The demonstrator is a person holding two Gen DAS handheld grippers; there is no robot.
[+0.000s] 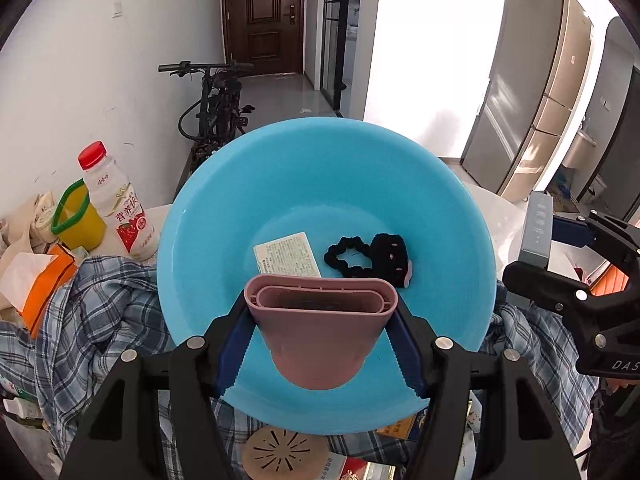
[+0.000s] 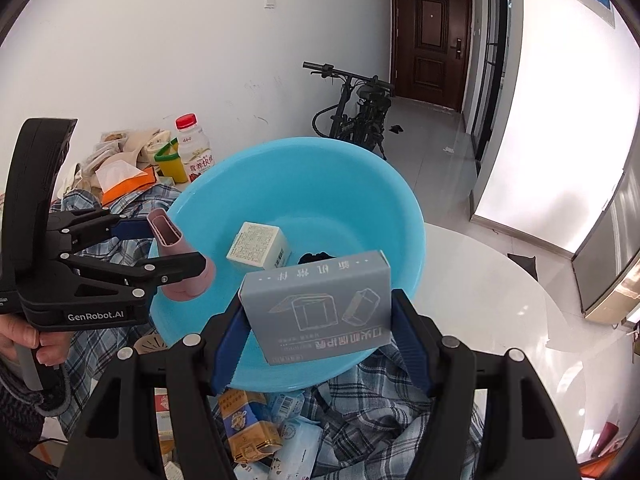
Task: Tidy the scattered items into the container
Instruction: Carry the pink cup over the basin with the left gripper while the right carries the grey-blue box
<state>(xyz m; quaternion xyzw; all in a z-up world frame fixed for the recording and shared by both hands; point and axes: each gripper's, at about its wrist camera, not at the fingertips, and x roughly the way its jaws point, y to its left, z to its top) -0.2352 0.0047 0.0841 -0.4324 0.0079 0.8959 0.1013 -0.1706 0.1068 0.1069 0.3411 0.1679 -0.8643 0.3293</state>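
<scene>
We list: basin (image 1: 280, 184), glossy smooth blue plastic; comb holder (image 1: 320, 332), matt pink plastic; box (image 2: 320, 304), matt grey card; shirt (image 1: 100, 312), plaid cloth.

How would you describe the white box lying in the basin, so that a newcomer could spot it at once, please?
Find the big blue basin sitting on the plaid shirt. On its floor, left of the black scrunchie, lies a small white box covered in fine print. It is the only pale, printed thing in there; the pink holder and grey box are held in the grippers above.
</scene>
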